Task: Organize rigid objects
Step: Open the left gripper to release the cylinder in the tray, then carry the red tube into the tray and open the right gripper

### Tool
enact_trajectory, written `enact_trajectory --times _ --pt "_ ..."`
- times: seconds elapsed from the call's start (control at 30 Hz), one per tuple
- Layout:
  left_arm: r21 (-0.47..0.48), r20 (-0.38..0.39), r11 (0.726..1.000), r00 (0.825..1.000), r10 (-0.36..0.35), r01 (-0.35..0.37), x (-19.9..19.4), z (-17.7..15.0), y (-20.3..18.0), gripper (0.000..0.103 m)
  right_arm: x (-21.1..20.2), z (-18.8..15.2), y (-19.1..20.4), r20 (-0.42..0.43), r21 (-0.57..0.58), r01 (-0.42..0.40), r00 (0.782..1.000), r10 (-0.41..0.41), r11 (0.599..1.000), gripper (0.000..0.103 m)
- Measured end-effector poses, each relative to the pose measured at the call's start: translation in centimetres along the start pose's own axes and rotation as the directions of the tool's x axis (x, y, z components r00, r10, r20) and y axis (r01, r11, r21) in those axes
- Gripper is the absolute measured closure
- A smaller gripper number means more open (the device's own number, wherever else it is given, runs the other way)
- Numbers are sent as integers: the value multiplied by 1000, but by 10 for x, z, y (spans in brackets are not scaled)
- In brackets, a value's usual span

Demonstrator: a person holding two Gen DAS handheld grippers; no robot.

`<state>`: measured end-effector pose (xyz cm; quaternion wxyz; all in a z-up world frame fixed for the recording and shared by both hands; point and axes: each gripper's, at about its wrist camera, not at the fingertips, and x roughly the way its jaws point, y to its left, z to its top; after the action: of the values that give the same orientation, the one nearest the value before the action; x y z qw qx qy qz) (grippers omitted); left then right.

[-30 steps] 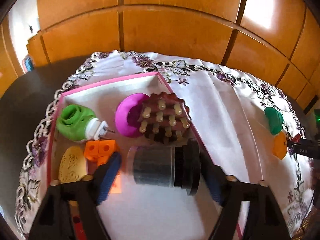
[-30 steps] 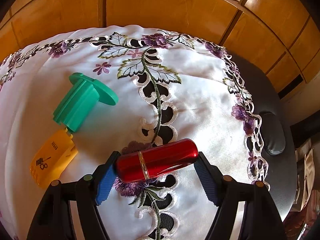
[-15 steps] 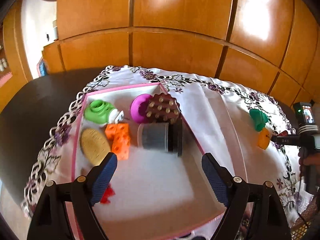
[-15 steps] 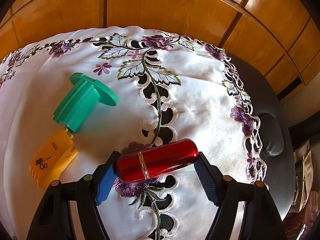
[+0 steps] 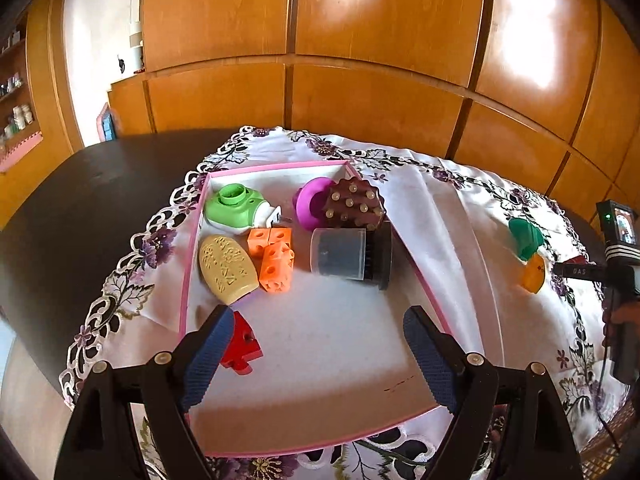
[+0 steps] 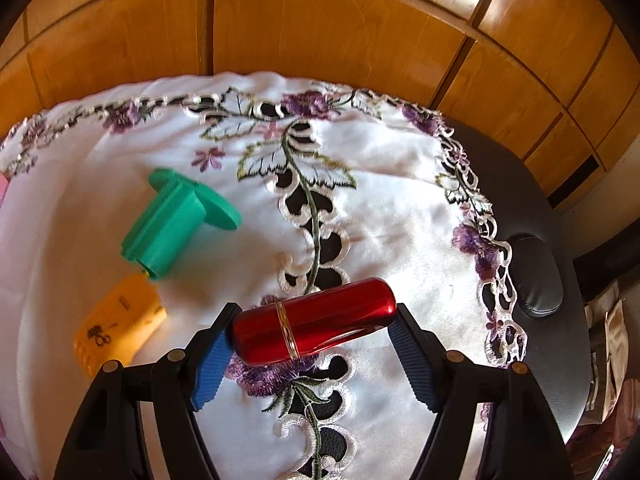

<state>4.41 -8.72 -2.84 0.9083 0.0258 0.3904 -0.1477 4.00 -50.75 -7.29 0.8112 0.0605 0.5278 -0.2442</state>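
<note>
right gripper [image 6: 312, 340] pinched red capsule [image 6: 314, 320] end to end, long axis across jaws; pink tray [image 5: 420, 276] lay leftward.

tray [image 5: 420, 280]: I see a pink rim and a white floor
cloth [image 6: 380, 208]: white, purple flowers and green vines stitched on it
counter [image 5: 80, 208]: dark, nearly black
capsule [image 6: 316, 320]: glossy red with a gold band
blocks [image 5: 274, 258]: orange, at my tray's 10 o'clock
tool pads [image 6: 210, 360]: I read blue, ribbed
</note>
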Motion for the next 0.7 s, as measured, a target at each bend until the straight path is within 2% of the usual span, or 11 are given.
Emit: enact_trajectory --times 0.37,0.53,0.7 --pt "12 -7 1000 1000 5 -5 -3 -5 0 16 -4 2 -6 23 37 17 1000 -18 999 27" --pt "16 -5 1000 1000 13 -13 -5 -8 4 16 -12 5 -13 65 79 -5 998 0 997 27" --pt "-1 -3 1000 1000 22 -22 -7 -9 13 16 -16 6 -10 84 73 -27 996 21 997 27"
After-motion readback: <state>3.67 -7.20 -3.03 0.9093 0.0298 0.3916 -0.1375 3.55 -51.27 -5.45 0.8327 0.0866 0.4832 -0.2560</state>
